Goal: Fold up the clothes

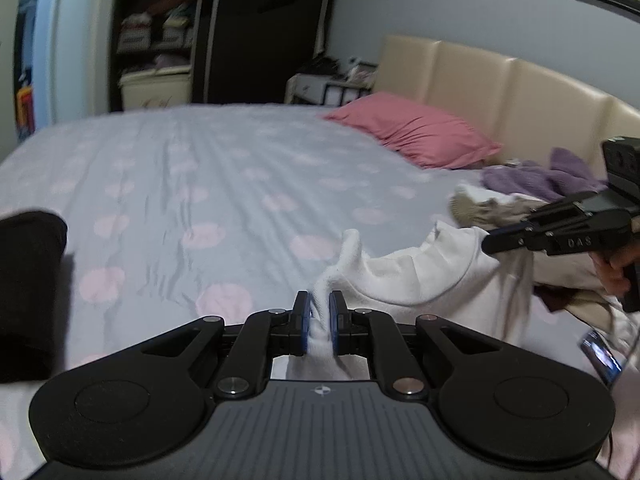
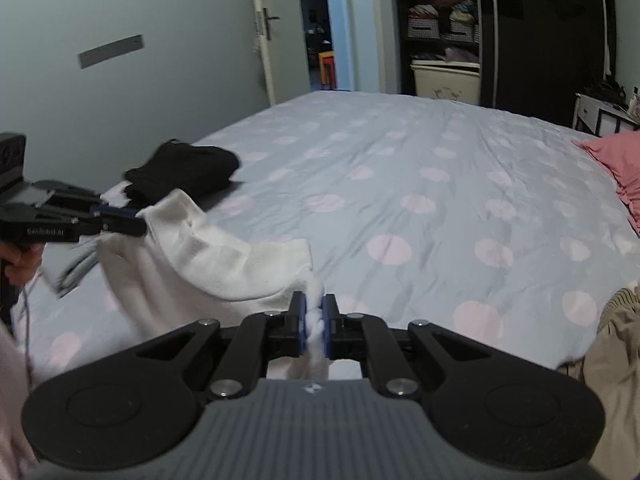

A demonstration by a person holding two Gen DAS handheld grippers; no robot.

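Note:
A white garment (image 1: 420, 272) hangs stretched between both grippers above the bed. In the left wrist view my left gripper (image 1: 320, 299) is shut on one bunched corner of it, white cloth squeezed between the blue pads. My right gripper (image 1: 487, 243) comes in from the right, shut on the garment's other top corner. The right wrist view shows the same from the other side: my right gripper (image 2: 314, 300) pinches white cloth, my left gripper (image 2: 141, 221) holds the far corner, and the white garment (image 2: 208, 264) sags between them.
The bed (image 2: 420, 168) has a grey sheet with pink dots. Folded black clothes (image 2: 184, 172) lie near its left edge. A pink pillow (image 1: 416, 132), a purple garment (image 1: 536, 178), a beige garment (image 2: 616, 360) and a phone (image 1: 600, 356) lie at the right.

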